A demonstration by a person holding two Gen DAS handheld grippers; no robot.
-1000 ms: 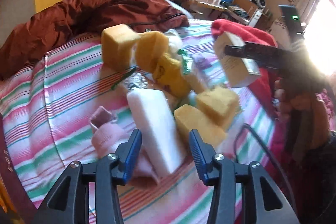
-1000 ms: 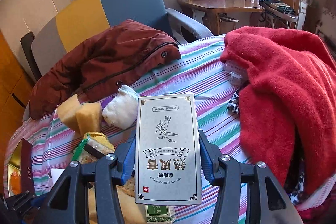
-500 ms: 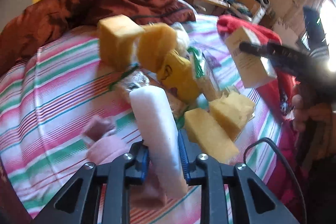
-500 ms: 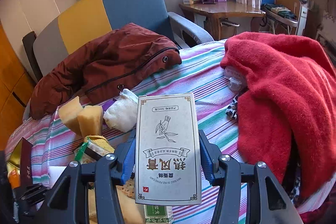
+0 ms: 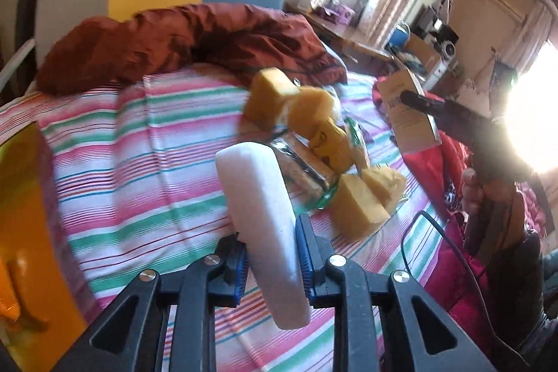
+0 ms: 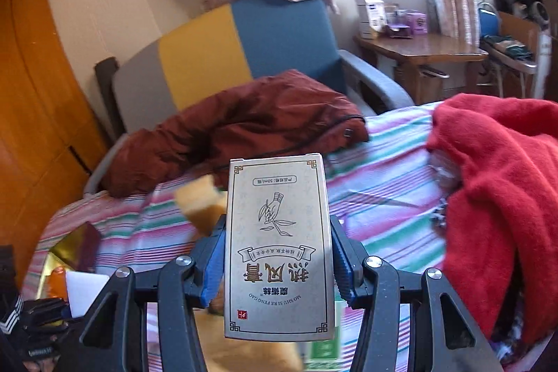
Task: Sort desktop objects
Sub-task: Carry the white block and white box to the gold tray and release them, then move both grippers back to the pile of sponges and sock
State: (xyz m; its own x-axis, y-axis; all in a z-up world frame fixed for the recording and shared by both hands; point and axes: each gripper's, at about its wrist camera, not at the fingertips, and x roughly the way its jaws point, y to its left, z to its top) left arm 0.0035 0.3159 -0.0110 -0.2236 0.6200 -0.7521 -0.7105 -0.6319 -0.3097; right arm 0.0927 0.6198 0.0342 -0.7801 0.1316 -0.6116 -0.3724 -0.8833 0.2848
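Jaws of the left gripper point(image 5: 272, 262) are clamping a white foam-like block point(image 5: 259, 215) by its lower half, holding it clear above the striped sheet point(image 5: 139, 169). Beyond the block, on that sheet, yellow sponge pieces point(image 5: 362, 201) and a clear snack packet point(image 5: 307, 173) are lying in a loose heap. The right gripper point(image 6: 277, 262) is likewise gripping a printed carton point(image 6: 277, 243) by both side edges, raised above the same sheet. Farther back, a rust-brown jacket point(image 6: 237, 128) is slumping at the sheet's far edge. Both picks seem done, so carrying is probably the step in hand; next, each item needs a sorting spot, which I cannot identify here.
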